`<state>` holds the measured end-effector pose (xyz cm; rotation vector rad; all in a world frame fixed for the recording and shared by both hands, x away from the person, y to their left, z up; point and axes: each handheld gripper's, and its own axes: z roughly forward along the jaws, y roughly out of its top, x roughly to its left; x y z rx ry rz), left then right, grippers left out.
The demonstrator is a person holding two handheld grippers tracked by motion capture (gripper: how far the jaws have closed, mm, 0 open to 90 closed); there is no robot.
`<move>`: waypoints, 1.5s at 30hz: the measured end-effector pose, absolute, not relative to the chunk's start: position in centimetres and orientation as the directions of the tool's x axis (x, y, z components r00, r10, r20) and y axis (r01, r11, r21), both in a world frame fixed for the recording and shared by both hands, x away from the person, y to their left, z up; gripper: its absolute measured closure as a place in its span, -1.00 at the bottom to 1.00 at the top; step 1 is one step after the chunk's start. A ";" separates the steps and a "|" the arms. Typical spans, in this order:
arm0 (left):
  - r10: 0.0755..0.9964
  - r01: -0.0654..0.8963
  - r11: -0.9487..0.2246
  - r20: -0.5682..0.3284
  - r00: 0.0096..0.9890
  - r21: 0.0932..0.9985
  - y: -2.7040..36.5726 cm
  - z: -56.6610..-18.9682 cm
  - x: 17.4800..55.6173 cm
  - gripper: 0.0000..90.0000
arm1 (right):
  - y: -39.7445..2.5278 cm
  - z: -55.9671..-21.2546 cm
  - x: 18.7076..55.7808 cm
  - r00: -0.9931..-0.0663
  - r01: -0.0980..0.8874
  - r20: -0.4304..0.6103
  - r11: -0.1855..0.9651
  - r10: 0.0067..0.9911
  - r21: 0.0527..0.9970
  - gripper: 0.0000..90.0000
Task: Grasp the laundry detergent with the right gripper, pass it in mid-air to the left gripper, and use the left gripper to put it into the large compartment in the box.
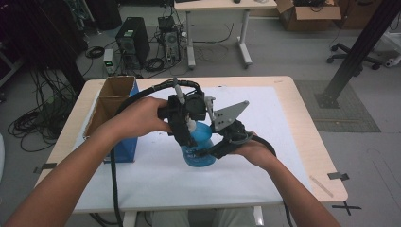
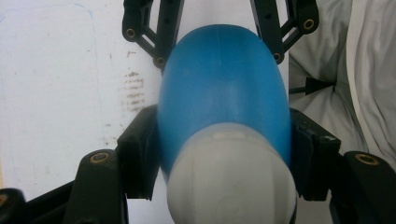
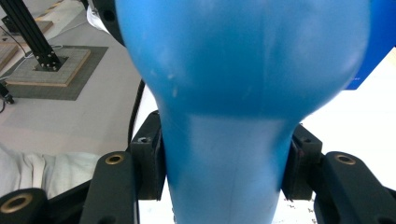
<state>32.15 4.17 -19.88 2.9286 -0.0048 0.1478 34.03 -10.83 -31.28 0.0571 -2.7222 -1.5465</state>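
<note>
Blue bottle (image 1: 197, 144) near bench (image 1: 302, 142) middle, clamped by both. Left hand-held gripper (image 2: 223, 154) shut on its upper part by the white cap (image 2: 232, 179); right hand-held gripper (image 3: 223, 163) shut on its body. Cardboard box (image 1: 111, 101) at left edge.

- We make out small dark print on the lower front of the blue bottle (image 1: 198, 153) in the high view, but it is too small and blurred for us to read.
- We find no legible text, brand, number or sign on anything else in the high view or the two gripper views.
</note>
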 end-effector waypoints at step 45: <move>0.214 0.197 -0.974 0.179 0.960 0.109 5.8 -13.7 33.8 -0.15 | -20.7 -29.7 34.6 -0.971 0.157 0.009 0.607 0.239 0.779 -0.88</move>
